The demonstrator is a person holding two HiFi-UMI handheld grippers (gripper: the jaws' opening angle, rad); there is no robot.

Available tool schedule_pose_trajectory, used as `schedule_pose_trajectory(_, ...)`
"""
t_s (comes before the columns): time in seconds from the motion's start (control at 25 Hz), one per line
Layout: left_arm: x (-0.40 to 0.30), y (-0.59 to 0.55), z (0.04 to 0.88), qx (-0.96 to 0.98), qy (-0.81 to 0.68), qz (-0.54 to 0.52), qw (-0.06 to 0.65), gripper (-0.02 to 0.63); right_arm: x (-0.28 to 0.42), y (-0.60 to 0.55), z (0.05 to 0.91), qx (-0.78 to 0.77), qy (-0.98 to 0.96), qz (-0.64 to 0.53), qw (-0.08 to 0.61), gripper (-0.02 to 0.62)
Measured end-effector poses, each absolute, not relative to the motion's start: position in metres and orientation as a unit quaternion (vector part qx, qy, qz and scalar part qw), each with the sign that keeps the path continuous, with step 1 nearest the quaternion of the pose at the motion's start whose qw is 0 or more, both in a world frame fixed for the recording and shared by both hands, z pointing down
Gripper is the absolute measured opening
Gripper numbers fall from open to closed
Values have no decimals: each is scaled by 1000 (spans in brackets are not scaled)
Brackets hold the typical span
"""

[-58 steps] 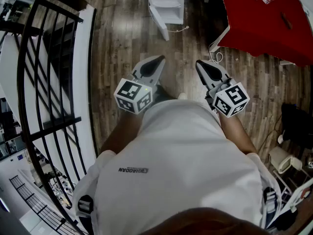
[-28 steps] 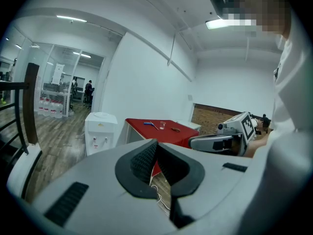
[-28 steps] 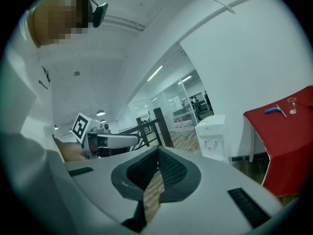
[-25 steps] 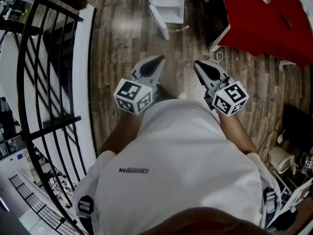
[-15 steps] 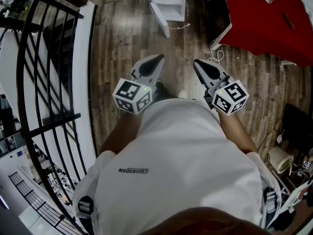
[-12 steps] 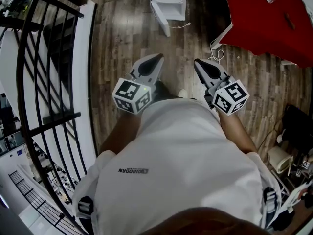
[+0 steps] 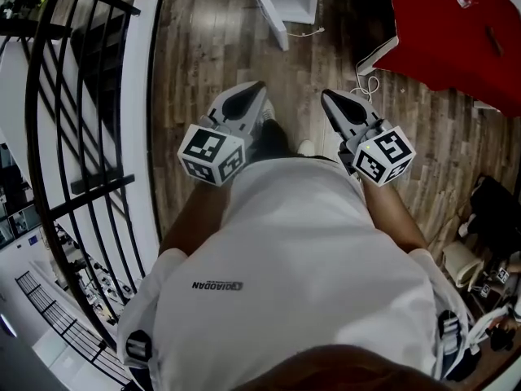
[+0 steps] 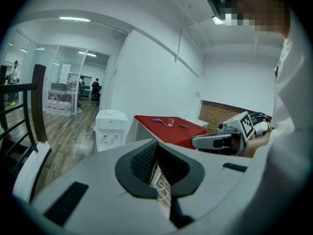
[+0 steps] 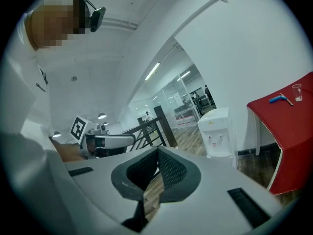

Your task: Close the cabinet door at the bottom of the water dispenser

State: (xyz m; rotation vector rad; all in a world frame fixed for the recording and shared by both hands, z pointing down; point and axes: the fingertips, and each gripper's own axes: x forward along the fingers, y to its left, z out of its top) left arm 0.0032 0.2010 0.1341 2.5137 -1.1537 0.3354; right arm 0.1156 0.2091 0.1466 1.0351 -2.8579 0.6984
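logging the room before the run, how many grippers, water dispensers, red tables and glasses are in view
grippers: 2 (left gripper, right gripper)
water dispenser: 1
red table: 1
glass: 1
total: 5

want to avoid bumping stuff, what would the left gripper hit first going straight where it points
Nothing close: the left gripper aims over floor toward the red table, though depth is unclear.
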Motion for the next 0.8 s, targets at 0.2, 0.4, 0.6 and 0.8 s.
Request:
schedule_pose_trajectory(0.2, -9, 176, 143, 887, -404, 129, 185, -5, 105, 188, 153, 334, -913, 233, 14, 11)
schedule_pose_trajectory(0.4, -21, 143, 147, 891, -395, 128, 183, -5, 96, 161, 162, 351, -905, 237, 26, 11)
schedule_pose_trajectory(0.6, -41, 102, 146, 891, -397, 121, 185, -5, 83, 129, 159, 361, -902, 234, 35, 11)
schedule_pose_trajectory(0.8, -64, 68, 145, 893, -394, 116, 185, -5, 68, 94, 155, 377, -896, 228, 44, 11)
